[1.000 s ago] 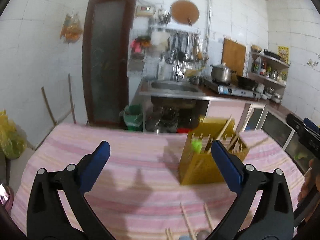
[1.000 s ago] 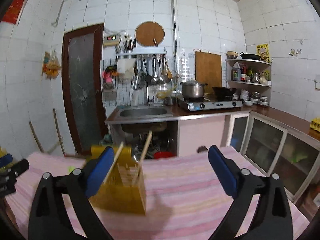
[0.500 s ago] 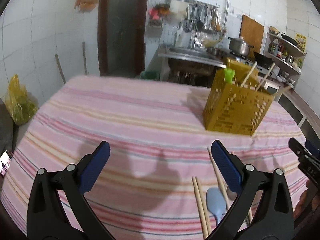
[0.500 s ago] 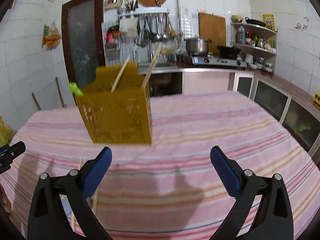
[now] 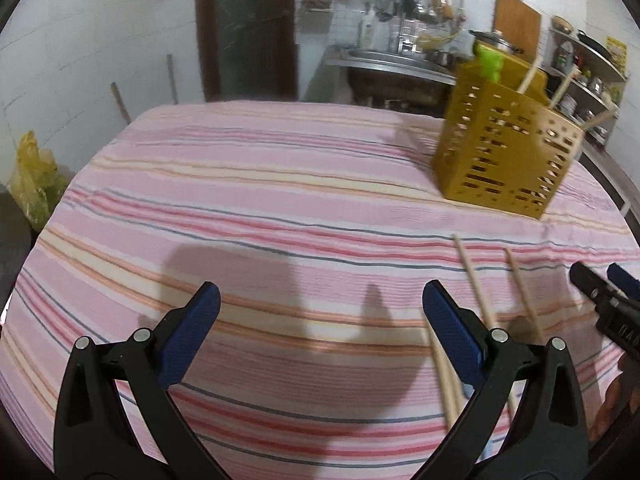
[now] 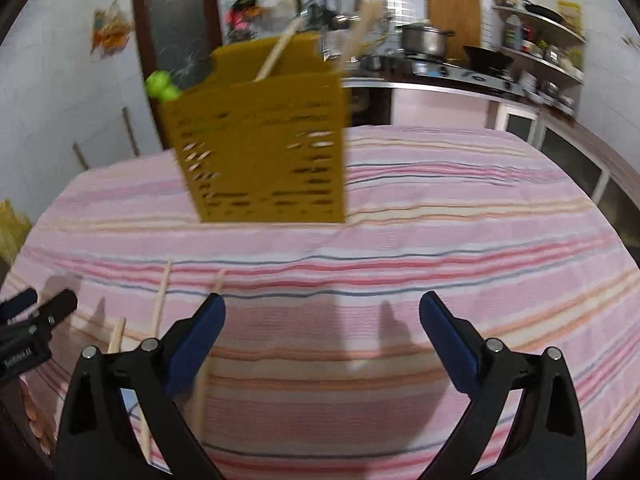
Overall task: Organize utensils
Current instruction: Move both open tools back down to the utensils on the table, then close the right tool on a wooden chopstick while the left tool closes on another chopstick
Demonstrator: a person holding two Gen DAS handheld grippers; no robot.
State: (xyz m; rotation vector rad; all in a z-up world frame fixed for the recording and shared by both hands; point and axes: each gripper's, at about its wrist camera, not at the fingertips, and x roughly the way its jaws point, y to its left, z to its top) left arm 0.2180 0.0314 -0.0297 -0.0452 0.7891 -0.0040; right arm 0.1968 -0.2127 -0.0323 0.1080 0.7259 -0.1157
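A yellow perforated utensil holder (image 5: 506,148) stands on the striped tablecloth, with chopsticks and a green-handled utensil in it; it also shows in the right wrist view (image 6: 264,144). Loose wooden chopsticks (image 5: 474,280) lie on the cloth beside my left gripper's right finger, and in the right wrist view (image 6: 162,300) by my right gripper's left finger. My left gripper (image 5: 320,302) is open and empty above the cloth. My right gripper (image 6: 322,314) is open and empty, in front of the holder.
The table is covered by a pink striped cloth (image 5: 260,208). Behind it are a sink counter (image 5: 384,62), a stove with a pot (image 6: 428,40), shelves and a dark door (image 5: 244,28). A yellow bag (image 5: 32,176) lies left of the table.
Both grippers have tilted down and come closer to the table. The holder has grown larger in both views and more of the loose chopsticks shows. Both grippers stay open.
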